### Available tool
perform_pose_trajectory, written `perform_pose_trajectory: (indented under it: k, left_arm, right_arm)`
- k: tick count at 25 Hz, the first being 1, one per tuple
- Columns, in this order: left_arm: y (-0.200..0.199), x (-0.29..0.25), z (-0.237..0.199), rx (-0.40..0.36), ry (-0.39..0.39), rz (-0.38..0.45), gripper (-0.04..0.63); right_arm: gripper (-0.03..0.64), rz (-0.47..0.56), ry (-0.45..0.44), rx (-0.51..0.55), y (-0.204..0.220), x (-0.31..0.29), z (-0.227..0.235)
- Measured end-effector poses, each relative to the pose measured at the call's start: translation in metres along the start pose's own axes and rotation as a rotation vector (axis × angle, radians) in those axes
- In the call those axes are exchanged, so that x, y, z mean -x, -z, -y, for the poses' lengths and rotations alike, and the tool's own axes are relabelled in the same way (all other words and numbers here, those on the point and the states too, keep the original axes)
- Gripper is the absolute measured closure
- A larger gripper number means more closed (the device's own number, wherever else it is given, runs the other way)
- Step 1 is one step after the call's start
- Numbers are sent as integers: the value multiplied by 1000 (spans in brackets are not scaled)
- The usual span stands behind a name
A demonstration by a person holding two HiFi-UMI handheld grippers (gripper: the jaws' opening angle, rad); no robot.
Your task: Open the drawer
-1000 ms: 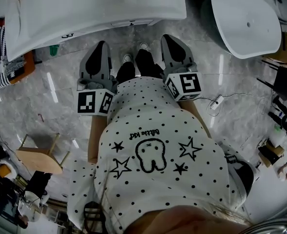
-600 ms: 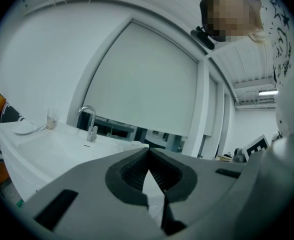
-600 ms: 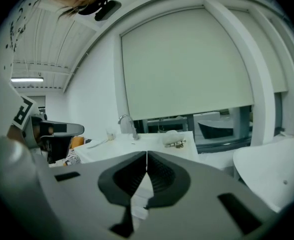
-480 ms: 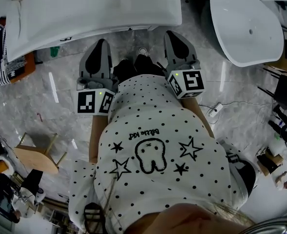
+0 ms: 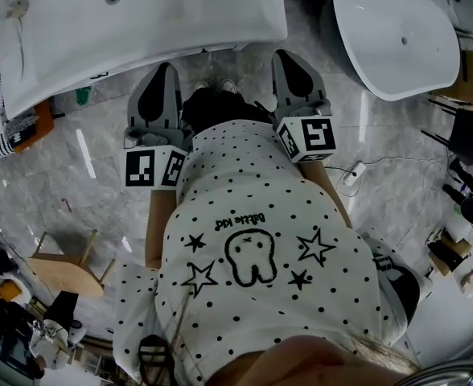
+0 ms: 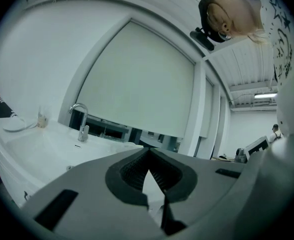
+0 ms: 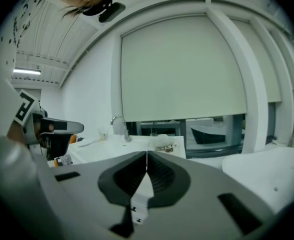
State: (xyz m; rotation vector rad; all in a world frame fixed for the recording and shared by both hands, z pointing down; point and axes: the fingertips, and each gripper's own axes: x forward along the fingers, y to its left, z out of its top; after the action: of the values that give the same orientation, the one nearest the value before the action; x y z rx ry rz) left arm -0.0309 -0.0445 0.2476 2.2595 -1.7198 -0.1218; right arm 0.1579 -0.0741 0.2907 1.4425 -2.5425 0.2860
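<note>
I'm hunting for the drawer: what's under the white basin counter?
Below the front edge of the counter, the head view shows grey marble floor and a small green object. The countertop itself hides any drawer front.

Grey marble floor, white bathtub, wooden stool.

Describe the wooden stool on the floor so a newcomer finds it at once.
In the head view, start at the long white basin counter at top left and follow the grey marble floor down toward the lower left corner. The stool stands there: a pale wooden seat on thin splayed legs, set apart from the dark clutter beside it.
</note>
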Motion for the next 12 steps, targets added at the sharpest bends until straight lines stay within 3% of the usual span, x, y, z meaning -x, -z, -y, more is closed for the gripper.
perform_pose_trajectory:
  k: [6, 12]
  left_arm:
    - [-5, -9, -4, 7, 37, -10, 591]
    - [-19, -18, -41, 2, 37, -14, 591]
  right_arm:
    - [601, -2, 41, 7, -9, -5, 1]
    - [601, -10, 45, 9, -21, -35, -18]
